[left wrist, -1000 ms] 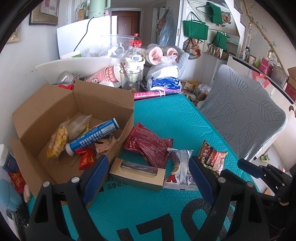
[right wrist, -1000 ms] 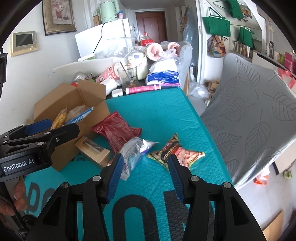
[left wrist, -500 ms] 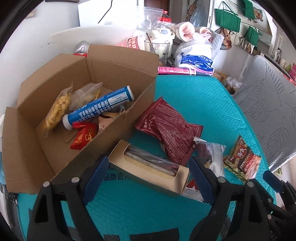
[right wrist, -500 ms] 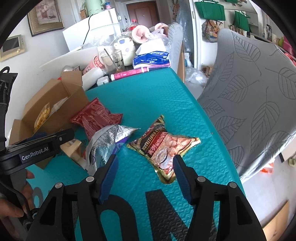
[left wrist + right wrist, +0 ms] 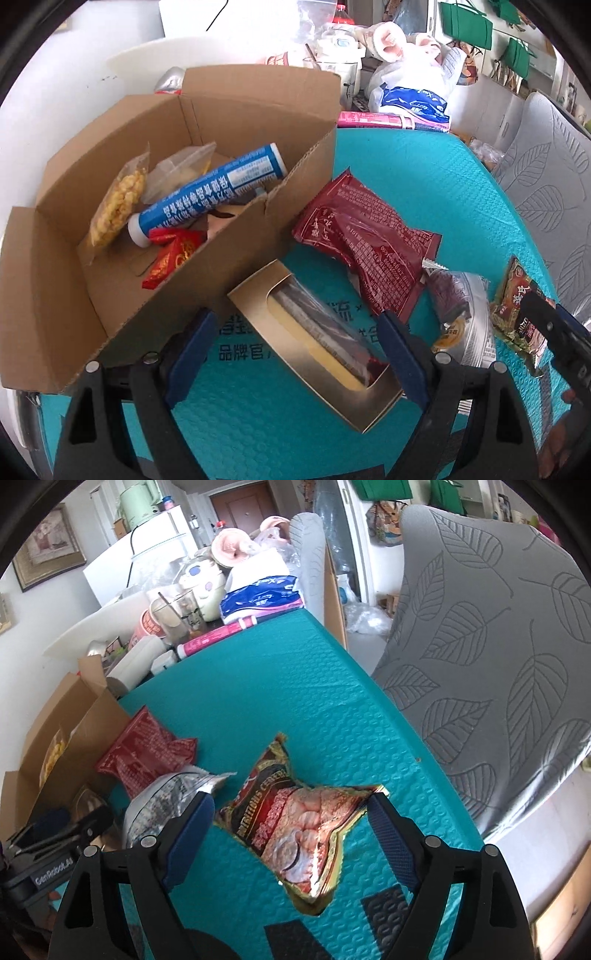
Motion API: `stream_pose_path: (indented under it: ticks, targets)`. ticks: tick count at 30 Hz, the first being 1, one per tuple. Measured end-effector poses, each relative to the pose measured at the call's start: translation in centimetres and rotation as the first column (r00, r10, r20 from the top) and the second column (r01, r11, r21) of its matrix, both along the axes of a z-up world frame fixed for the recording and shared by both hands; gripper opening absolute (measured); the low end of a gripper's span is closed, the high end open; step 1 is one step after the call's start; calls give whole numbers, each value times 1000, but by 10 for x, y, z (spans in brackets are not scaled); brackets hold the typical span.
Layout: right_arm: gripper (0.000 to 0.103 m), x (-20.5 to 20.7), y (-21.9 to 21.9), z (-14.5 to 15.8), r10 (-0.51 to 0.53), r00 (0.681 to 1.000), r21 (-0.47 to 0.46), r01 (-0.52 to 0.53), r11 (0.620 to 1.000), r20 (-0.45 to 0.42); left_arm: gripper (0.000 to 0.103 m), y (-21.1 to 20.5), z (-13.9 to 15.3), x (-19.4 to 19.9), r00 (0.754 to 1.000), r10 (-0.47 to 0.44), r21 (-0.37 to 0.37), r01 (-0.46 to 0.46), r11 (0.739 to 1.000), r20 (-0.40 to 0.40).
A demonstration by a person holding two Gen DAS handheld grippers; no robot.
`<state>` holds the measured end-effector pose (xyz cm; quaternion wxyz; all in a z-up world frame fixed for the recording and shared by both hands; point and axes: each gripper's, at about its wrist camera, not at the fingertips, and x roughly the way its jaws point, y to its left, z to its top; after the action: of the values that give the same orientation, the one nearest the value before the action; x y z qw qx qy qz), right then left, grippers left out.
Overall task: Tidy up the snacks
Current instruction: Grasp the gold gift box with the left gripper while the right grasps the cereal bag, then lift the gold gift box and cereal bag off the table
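My left gripper (image 5: pixel 295 339) is open, its fingers on either side of a gold window box (image 5: pixel 314 347) lying on the teal mat beside the cardboard box (image 5: pixel 221 258). That box holds a blue tube (image 5: pixel 210 192), a corn bag (image 5: pixel 118 203) and a red packet (image 5: pixel 170 258). A dark red packet (image 5: pixel 365 236) and a silver pouch (image 5: pixel 461 317) lie right of the gold box. My right gripper (image 5: pixel 291 819) is open around a cereal packet (image 5: pixel 295 823), which also shows in the left wrist view (image 5: pixel 517 310).
Cups, a pink tube (image 5: pixel 214 637), a tissue pack (image 5: pixel 262 594) and bags crowd the table's far end. A grey leaf-print chair (image 5: pixel 498 646) stands at the right edge. The teal mat (image 5: pixel 277 686) is bare in the middle.
Both grippers have moved forward and down. The gold box now lies between the left fingers and the cereal packet between the right fingers. Both stay open.
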<state>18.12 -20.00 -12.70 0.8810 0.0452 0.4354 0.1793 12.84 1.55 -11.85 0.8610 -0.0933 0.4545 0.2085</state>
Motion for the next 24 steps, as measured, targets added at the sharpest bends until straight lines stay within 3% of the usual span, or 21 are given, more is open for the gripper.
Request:
stream_pose_path:
  ticks: [9, 13, 14, 15, 17, 18, 24]
  targets:
    - [85, 16, 0, -14, -34, 998, -7, 34, 999, -49, 88, 4, -11, -3, 1000, -21, -55, 20, 998, -21]
    - [70, 9, 3, -13, 2, 1000, -12, -2, 1000, -31, 88, 5, -18, -11, 999, -48, -79, 46, 996, -15]
    - [67, 7, 5, -13, 8, 1000, -22, -8, 1000, -24, 82, 6, -19, -14, 998, -54, -74, 53, 996, -10]
    - [65, 6, 7, -13, 15, 1000, -33, -16, 999, -17, 65, 6, -21, -17, 998, -61, -73, 61, 996, -6]
    - [60, 1, 9, -12, 38, 999, -46, -39, 998, -5, 46, 6, -25, -22, 996, -88, -102, 87, 991, -12]
    - [57, -2, 10, -12, 51, 999, -42, -51, 998, -9, 39, 6, -24, -26, 995, -98, -81, 97, 992, 0]
    - [55, -24, 11, -11, 115, 993, -49, -116, 992, -18, 38, 3, -23, -50, 988, -157, -83, 156, 984, -11]
